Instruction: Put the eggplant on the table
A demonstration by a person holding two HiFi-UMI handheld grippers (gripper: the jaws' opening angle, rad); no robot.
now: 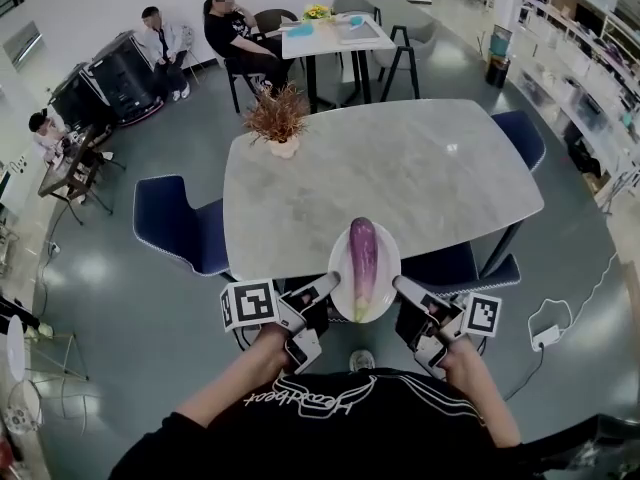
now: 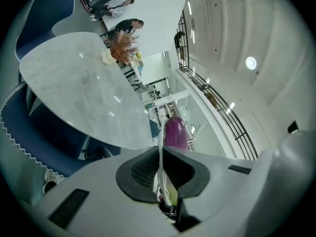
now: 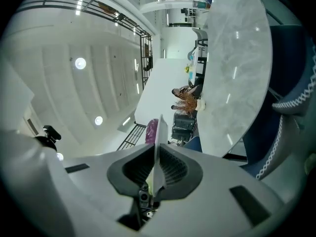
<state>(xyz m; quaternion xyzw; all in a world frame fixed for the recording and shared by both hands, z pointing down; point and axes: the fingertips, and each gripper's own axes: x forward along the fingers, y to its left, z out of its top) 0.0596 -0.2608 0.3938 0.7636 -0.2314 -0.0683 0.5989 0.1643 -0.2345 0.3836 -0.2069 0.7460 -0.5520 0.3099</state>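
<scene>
The grey marble worktop [image 1: 420,178] spreads ahead. At its near edge is a white plate [image 1: 390,268], with the purple eggplant [image 1: 363,258] lying lengthwise on it. The left claw [image 1: 328,288] and the right claw [image 1: 402,288] are each clamped tight on opposite sides of the plate's rim.

Your room is evenly bright; round ceiling lamps [image 2: 251,62] leave small glints on the table [image 1: 400,178]. Beyond the table, fisheye bending curves everything, and the far background looks slightly soft, perhaps unfocused.
</scene>
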